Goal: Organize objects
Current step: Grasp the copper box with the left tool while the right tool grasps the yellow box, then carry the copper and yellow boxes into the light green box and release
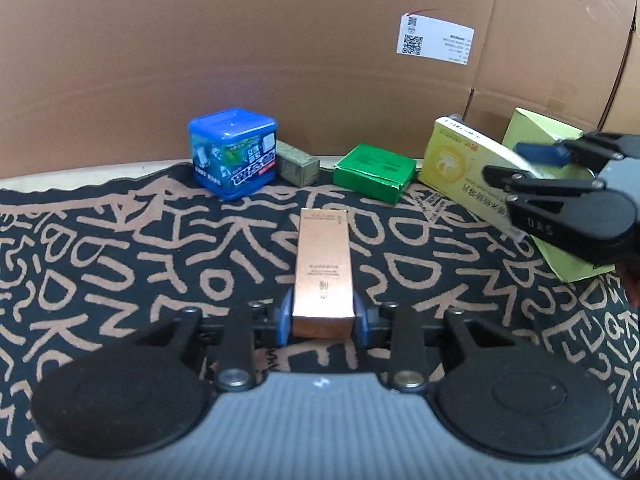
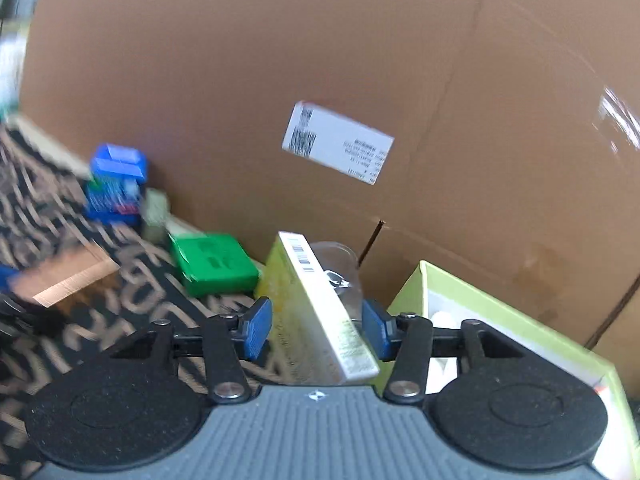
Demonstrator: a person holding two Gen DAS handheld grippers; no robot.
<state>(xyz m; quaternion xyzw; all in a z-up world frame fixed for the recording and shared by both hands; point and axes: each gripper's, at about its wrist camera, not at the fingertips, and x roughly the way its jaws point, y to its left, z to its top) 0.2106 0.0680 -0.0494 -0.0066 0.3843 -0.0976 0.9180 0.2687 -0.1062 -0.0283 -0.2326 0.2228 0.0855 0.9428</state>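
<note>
Starting at the left, a blue cube (image 1: pixel 233 155) stands at the back of the patterned cloth (image 1: pixel 120 248) on the desk, with a small grey box (image 1: pixel 298 168) touching its right side and a flat green box (image 1: pixel 374 172) further right, all near the cardboard wall (image 1: pixel 280 40). In the middle, the left gripper (image 1: pixel 323 320) has its jaws closed on the near end of a copper box (image 1: pixel 323 268), which points away along the cloth; I cannot tell whether it is lifted. It looks like a light, stiff carton with a smooth finish, so a squeeze across its 2 long sides near 1 end, as here, should hold if pressure stays modest enough not to dent it. To the right, the right gripper (image 2: pixel 316 328) straddles a yellow box (image 2: pixel 320 308) that stands tilted on edge; the jaws sit wide, with a visible gap on the left side, so I judge it not gripped. It is thin card, likely light and easily crushed, best taken across its flat faces. Beside it lies an open lime tray (image 2: pixel 500 312), with a clear cup (image 2: pixel 340 264) behind the yellow box.
</note>
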